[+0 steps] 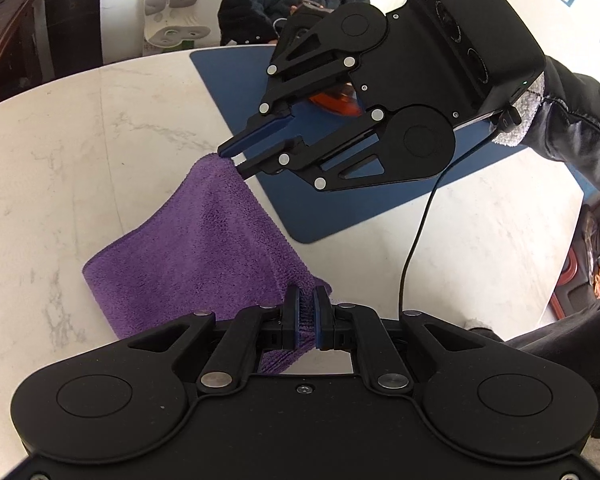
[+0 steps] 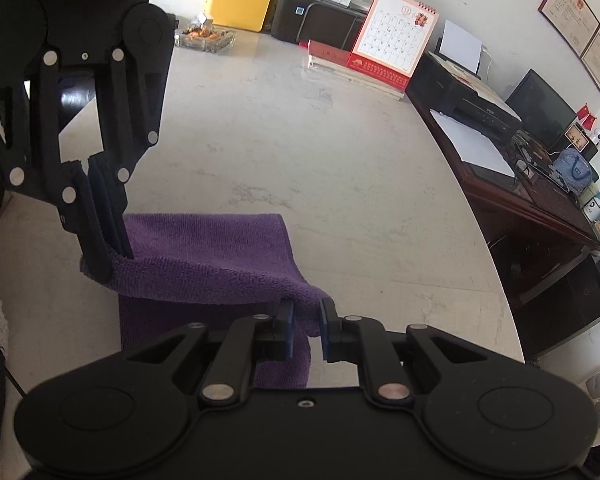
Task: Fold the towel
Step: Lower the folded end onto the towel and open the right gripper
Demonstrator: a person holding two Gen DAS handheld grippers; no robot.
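Left wrist view: left gripper [image 1: 307, 304] at 6 o'clock, clamped on towel [image 1: 195, 256] corner. Right gripper [image 1: 235, 160] at 12 o'clock pinches opposite corner. Towel centre frame, lifted edge taut, rest on table [image 1: 59, 152].

Right wrist view: right gripper [image 2: 306, 314] at 6 o'clock, gripping towel [image 2: 203, 240] corner; left gripper [image 2: 107, 256] at 9 o'clock, closed on other. Risk: thin pinch (plush cloth) slips under uneven pull, fold skews.

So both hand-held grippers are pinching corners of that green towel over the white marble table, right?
Nearly. The towel is purple, not green; the left wrist view shows it plainly. The rest holds: the left hand-held gripper and the right hand-held gripper each pinch a corner of it over the white marble table.
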